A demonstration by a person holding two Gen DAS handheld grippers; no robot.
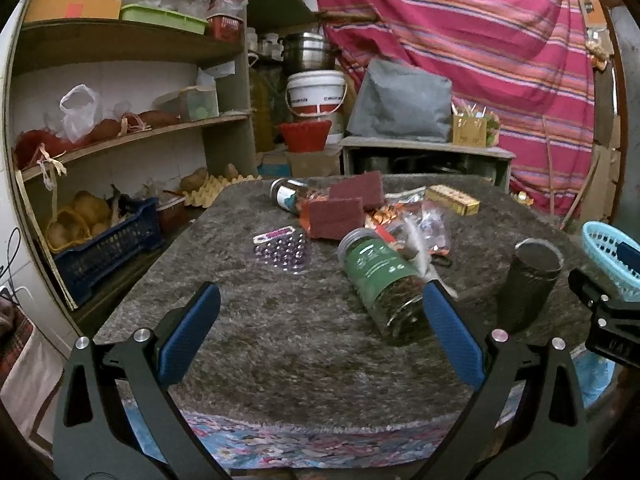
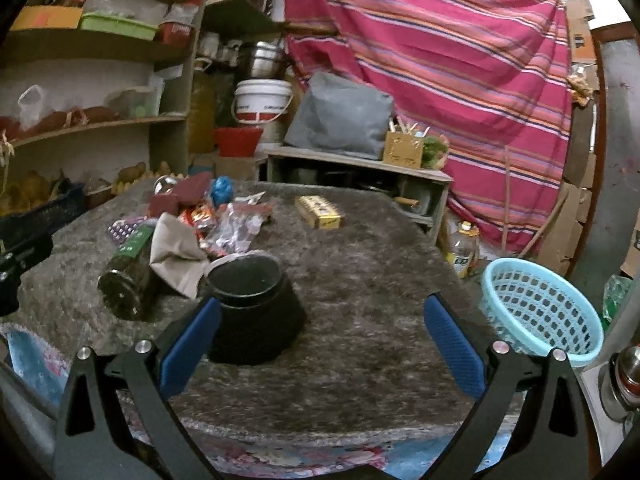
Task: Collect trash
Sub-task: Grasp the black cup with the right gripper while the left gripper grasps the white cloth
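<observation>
While both the left gripper (image 1: pixel 320 332) and right gripper (image 2: pixel 320 336) hang wide open and empty, the black canister (image 2: pixel 252 304) standing on the worktop (image 2: pixel 360 260) looks rigid, light and smooth, best pinched across its sides.

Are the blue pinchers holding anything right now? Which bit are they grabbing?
Nothing is held. The left gripper is open above the grey mat, and the right gripper is open too, with the black jar just beside its left finger, not pinched.
</observation>
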